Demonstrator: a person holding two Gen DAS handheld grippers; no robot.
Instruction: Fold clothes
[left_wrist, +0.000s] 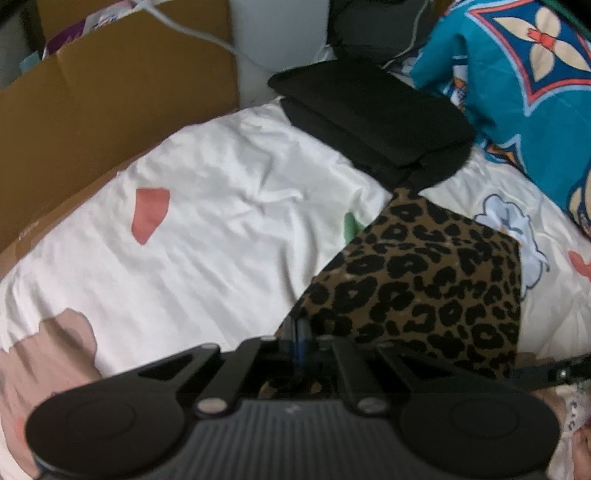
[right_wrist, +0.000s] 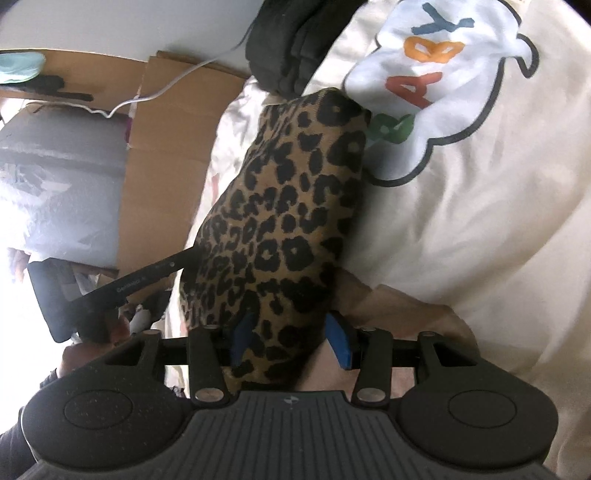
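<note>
A leopard-print garment (left_wrist: 424, 280) lies folded on the white printed bedsheet (left_wrist: 203, 221). My left gripper (left_wrist: 297, 332) is shut on its near-left edge, fingers pressed together with the cloth pinched between them. In the right wrist view the same garment (right_wrist: 280, 221) bulges up from the sheet, and its near end runs between the blue pads (right_wrist: 340, 339) of my right gripper (right_wrist: 291, 338). Those jaws stand apart; the right pad sits just beside the cloth without pressing it. The left gripper's black finger (right_wrist: 147, 280) reaches the garment from the left.
A stack of folded black clothes (left_wrist: 376, 118) lies beyond the garment. A teal patterned blanket (left_wrist: 517, 92) is heaped at the right. A cardboard box (left_wrist: 110, 92) borders the bed on the left, with a white cable (left_wrist: 207, 37) over it. A grey bag (right_wrist: 66, 177) sits beside the bed.
</note>
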